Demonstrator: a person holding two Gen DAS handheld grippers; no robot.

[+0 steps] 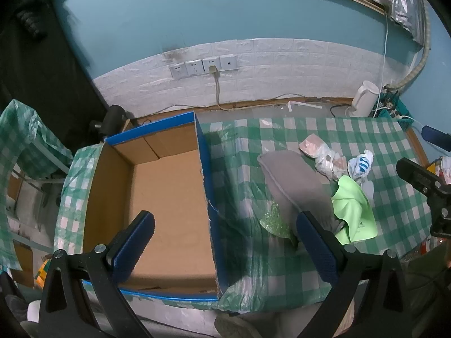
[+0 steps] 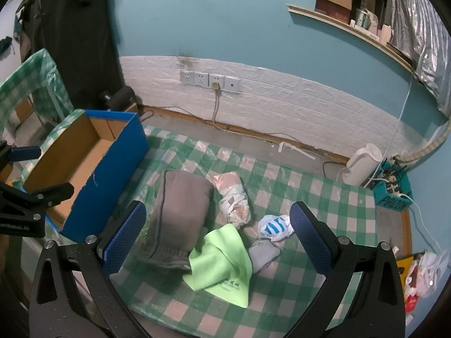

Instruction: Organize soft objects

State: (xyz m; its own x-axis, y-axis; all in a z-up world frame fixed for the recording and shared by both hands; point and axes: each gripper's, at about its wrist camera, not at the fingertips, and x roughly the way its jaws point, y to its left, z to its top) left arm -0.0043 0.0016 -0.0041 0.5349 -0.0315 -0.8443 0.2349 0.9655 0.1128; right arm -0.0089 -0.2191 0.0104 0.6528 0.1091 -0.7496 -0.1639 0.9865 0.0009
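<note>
A grey pillow (image 2: 180, 211) lies on the green checked cloth, also in the left wrist view (image 1: 293, 180). A light green cloth (image 2: 222, 267) lies at its near right, with a grey sock (image 2: 262, 253), a blue-and-white striped sock (image 2: 274, 226) and a pink-and-white crumpled bag (image 2: 234, 197) around it. An empty blue cardboard box (image 1: 166, 194) stands at the left. My left gripper (image 1: 225, 233) is open, straddling the box's right wall. My right gripper (image 2: 217, 228) is open above the pillow and green cloth, holding nothing.
A white kettle (image 2: 363, 166) and a teal basket of cables (image 2: 393, 188) stand at the back right by the wall. Wall sockets (image 2: 210, 80) with a hanging cord are behind. The table's near edge (image 1: 253, 301) drops off in front. A plastic bag (image 2: 425, 273) lies far right.
</note>
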